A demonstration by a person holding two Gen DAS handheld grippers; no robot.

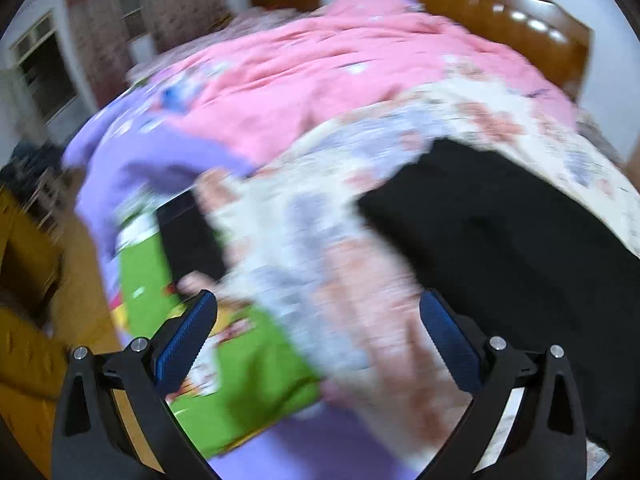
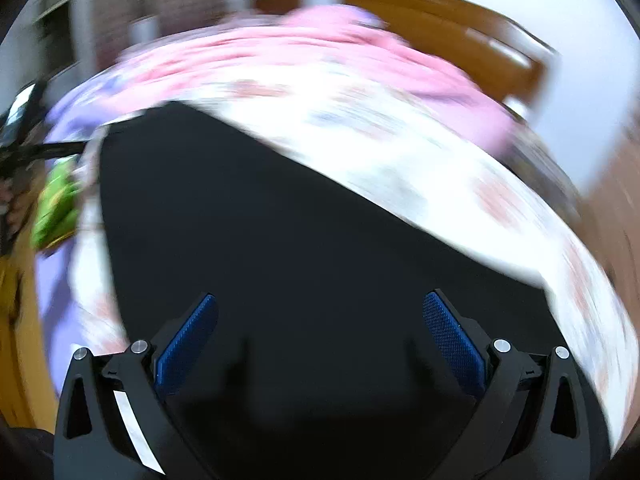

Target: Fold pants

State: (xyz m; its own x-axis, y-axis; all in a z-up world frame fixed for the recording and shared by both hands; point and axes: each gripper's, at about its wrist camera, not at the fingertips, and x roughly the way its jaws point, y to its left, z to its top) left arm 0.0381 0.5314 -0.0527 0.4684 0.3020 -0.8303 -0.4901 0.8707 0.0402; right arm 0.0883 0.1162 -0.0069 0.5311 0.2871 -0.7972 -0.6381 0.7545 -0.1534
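Observation:
Black pants (image 1: 500,232) lie on a floral sheet (image 1: 320,216) on the bed, to the right in the left wrist view. In the right wrist view the black pants (image 2: 280,232) fill the middle of the blurred frame. My left gripper (image 1: 318,312) is open over the floral sheet, left of the pants, with nothing between its blue pads. My right gripper (image 2: 320,312) is open directly above the black cloth, its fingers (image 2: 188,340) wide apart and holding nothing. A second dark strip (image 1: 188,236) shows at the sheet's left edge.
A pink quilt (image 1: 320,72) lies bunched across the back of the bed. A wooden headboard (image 1: 500,20) stands at the far right. A purple and green cover (image 1: 168,280) hangs over the bed's left side, beside yellow-brown furniture (image 1: 28,300). The other gripper (image 2: 24,148) shows at far left.

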